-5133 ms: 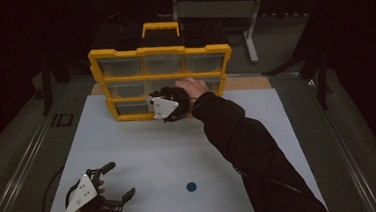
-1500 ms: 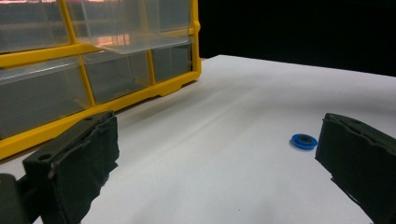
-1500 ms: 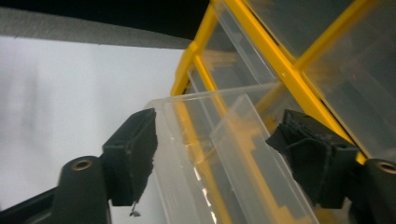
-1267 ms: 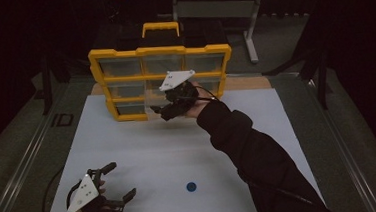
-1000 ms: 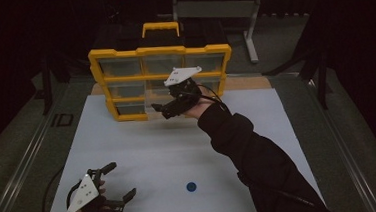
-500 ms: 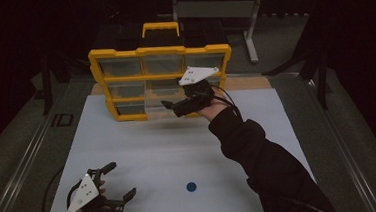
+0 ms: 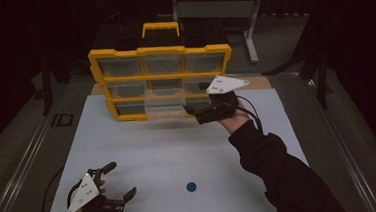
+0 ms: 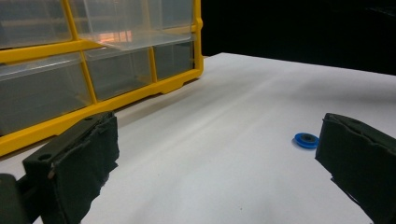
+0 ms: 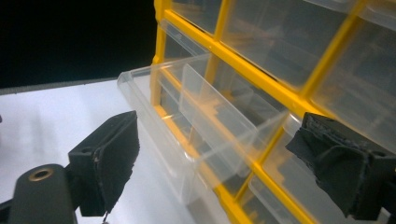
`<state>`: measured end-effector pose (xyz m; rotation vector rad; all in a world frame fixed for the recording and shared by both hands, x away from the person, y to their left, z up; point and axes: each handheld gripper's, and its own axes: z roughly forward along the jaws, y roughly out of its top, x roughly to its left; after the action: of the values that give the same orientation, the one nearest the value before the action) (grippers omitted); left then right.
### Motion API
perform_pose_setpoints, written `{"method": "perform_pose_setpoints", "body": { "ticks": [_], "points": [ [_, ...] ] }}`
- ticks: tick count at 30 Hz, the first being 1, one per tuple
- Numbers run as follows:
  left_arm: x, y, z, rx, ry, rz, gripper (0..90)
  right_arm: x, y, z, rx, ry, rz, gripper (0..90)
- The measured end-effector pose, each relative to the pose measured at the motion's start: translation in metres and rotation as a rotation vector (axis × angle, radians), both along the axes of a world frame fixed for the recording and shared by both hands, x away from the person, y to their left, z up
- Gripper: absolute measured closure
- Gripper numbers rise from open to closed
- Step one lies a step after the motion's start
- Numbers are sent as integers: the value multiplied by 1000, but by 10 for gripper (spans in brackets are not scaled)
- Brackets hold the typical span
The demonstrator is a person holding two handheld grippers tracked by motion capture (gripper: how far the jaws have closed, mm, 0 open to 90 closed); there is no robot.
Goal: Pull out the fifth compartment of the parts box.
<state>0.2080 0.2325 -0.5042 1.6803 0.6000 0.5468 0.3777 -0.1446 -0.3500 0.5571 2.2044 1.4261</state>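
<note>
Blue disc (image 7: 191,187) flat on the white tabletop (image 7: 179,146), near the front edge, well apart from the yellow organizer (image 7: 161,80) and its pulled-out clear drawer (image 7: 165,103) in the middle row. Lying just right of the left gripper (image 7: 119,188) (jaws spread wide, holding nothing), seen in the left gripper view ahead and beside the far jaw (image 8: 306,140). Far from the right gripper (image 7: 192,110), likewise open and empty, beside the drawer. Likely 1 short reach for the left.
</note>
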Motion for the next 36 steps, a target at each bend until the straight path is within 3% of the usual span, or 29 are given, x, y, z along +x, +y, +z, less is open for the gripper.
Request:
{"method": "perform_pose_setpoints", "body": {
  "ticks": [15, 18, 26, 36],
  "points": [
    [-1, 0, 0, 3, -2, 0, 0, -37, -34, -23, 25, 11, -7, 128],
    [-1, 0, 0, 2, -3, 0, 0, -47, -39, -31, 7, 3, 2, 125],
    [-1, 0, 0, 2, -2, 2, 0, -68, -62, -54, 57, 29, -19, 120],
    [-1, -1, 0, 5, 1, 3, 0, -91, -83, -84, 54, 31, -44, 118]
  ]
}}
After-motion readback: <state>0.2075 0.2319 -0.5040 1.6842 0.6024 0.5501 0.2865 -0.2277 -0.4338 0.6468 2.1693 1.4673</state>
